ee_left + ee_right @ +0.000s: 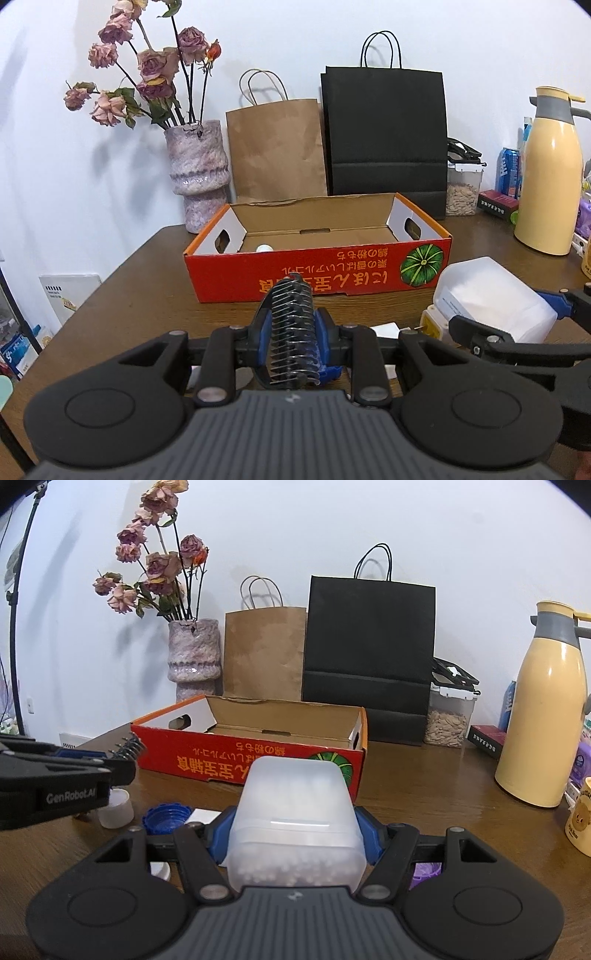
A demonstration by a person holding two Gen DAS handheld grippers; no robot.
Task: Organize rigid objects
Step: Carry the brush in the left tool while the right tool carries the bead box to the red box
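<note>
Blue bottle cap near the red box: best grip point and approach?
Blue bottle cap lies flat, open side up, on the table. Come straight down and pinch across its ribbed rim; the white cap sits close on its left, so close the fingers front-to-back.

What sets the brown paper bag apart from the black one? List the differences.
The brown paper bag is tan and shorter, with pale twisted handles; the black paper bag is taller and wider, with thin black handles. The brown one stands nearer the vase. Both stand upright against the wall behind the red box.
</note>
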